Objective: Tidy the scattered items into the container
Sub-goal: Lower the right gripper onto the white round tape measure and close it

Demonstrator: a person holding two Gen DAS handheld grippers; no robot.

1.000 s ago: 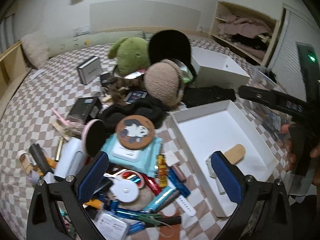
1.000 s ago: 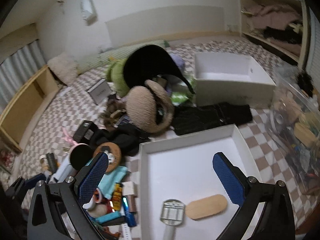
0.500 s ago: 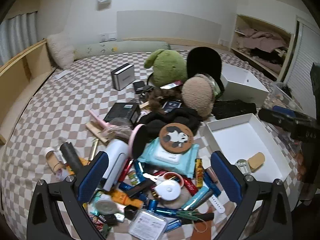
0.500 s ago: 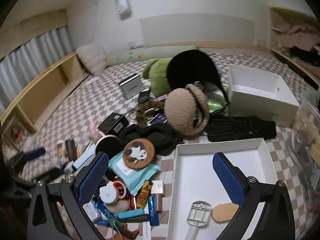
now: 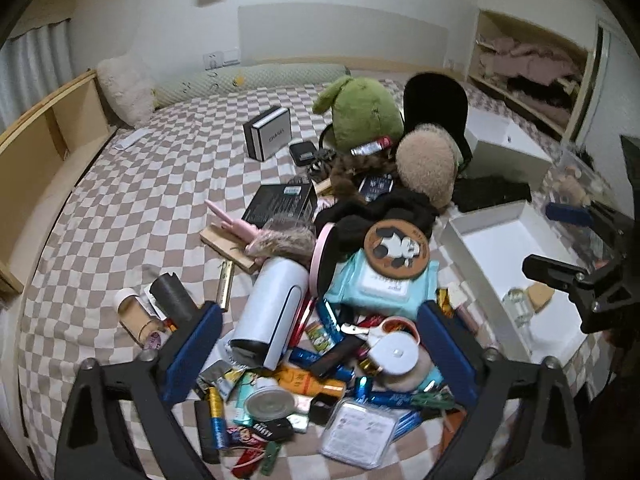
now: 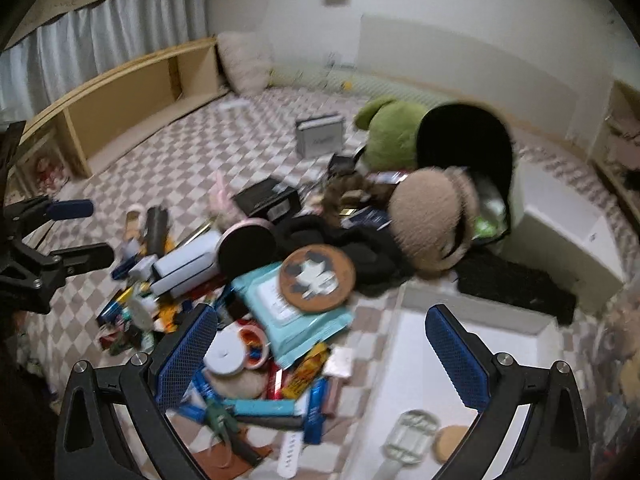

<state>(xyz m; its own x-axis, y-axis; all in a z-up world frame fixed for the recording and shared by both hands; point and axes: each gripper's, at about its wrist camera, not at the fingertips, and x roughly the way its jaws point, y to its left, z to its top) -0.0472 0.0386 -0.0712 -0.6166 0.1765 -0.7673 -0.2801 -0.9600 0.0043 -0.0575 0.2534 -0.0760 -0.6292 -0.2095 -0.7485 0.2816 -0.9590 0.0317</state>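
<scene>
Since the frames a second ago, both views have been swung leftward, so that the white tray [image 5: 516, 248] has been carried from the middle of each view to its right side and the pile of small items [image 5: 320, 344] now fills the centre. The left gripper [image 5: 320, 344] is seen above that pile with its jaws spread wide but closing, and nothing is pressed by its blue pads [image 5: 192, 350]; a white round tape dispenser [image 5: 394, 354], an orange bottle [image 5: 306, 380] and a white cylindrical device [image 5: 274, 312] are lying between and below them on the checked bedspread [image 5: 132, 200]. The right gripper [image 6: 320, 356] is held open and empty, one finger over the pile and the other over the tray [image 6: 424, 392]. Inside the tray a clear brush-like piece [image 6: 408, 436] and a small tan oval [image 6: 450, 442] are found near the close edge. A blue pack of wipes [image 6: 292, 316] topped by a round panda coaster [image 6: 316, 280] is lying just left of the tray. Behind it, a tan fluffy earmuff [image 6: 428, 224] and a green plush toy [image 6: 394, 132] are heaped together.
</scene>
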